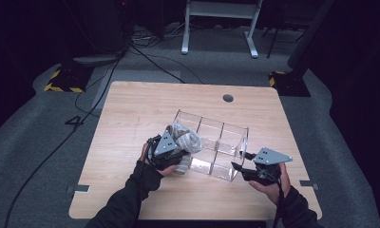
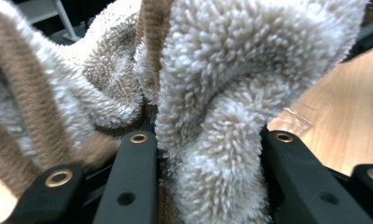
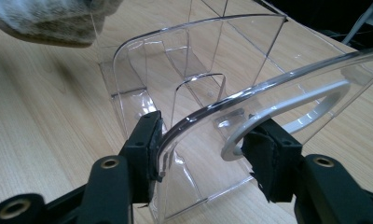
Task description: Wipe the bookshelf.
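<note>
Loading the fleece into the organiser

My left gripper [image 1: 178,153] clenches the fleece cloth [image 1: 185,137]; my right gripper [image 1: 241,161], jaws slack, straddles the clear organiser's [image 1: 212,142] wall. Next: lower it into a compartment.

Towel [image 1: 185,138] left of organizer [image 1: 221,142]

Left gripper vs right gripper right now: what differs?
The left gripper is clamped on a fluffy beige and white sock, held at the near left corner of the clear organizer. The right gripper has the organizer's end wall between its jaws, which stand wider; one pad looks to touch it. Both are hand-held and have black jaws.
</note>
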